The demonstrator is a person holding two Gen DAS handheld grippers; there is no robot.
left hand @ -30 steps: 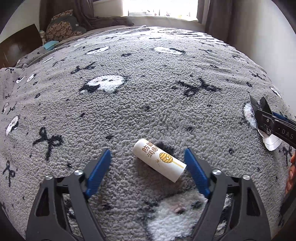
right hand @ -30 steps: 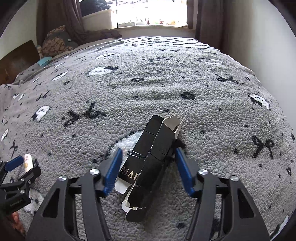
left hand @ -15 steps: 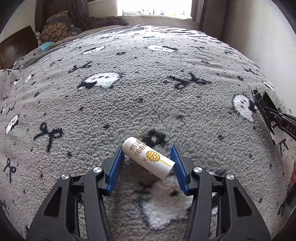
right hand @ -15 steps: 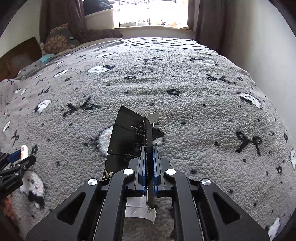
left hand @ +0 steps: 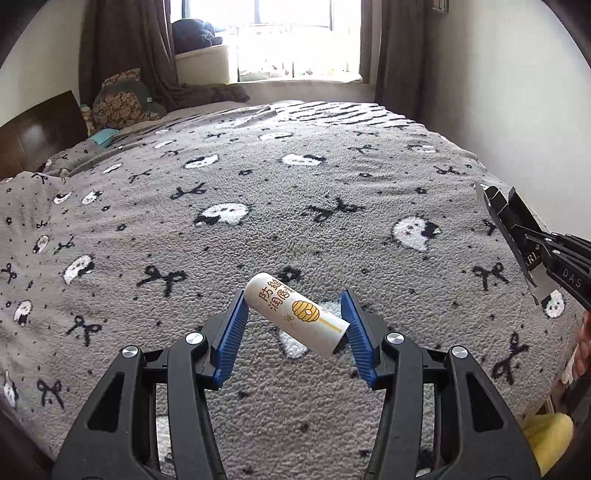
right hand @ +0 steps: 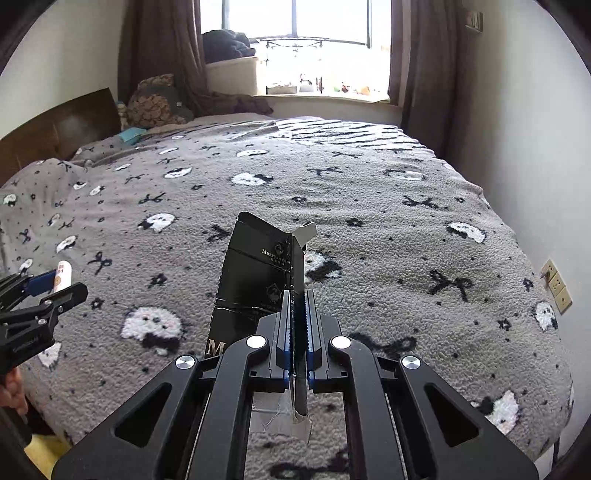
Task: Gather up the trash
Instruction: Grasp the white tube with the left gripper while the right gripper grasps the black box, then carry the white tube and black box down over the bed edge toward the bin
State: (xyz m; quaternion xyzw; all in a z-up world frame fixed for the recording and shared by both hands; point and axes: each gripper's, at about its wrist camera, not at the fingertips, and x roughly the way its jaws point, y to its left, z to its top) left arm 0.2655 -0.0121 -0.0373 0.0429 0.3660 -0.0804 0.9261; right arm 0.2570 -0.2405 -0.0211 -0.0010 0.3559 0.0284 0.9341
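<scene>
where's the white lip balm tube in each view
Left wrist: the white lip balm tube sits low in the centre, clamped slantwise between the left gripper fingers, above the blanket.
Right wrist: the same tube shows small at the far left edge, in that gripper.
Shared landmark: the bright window beyond the bed.

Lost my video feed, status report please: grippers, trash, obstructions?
Left gripper shut on white tube, clear of blanket. Right gripper shut on flattened black carton. Nothing in the way.
</scene>
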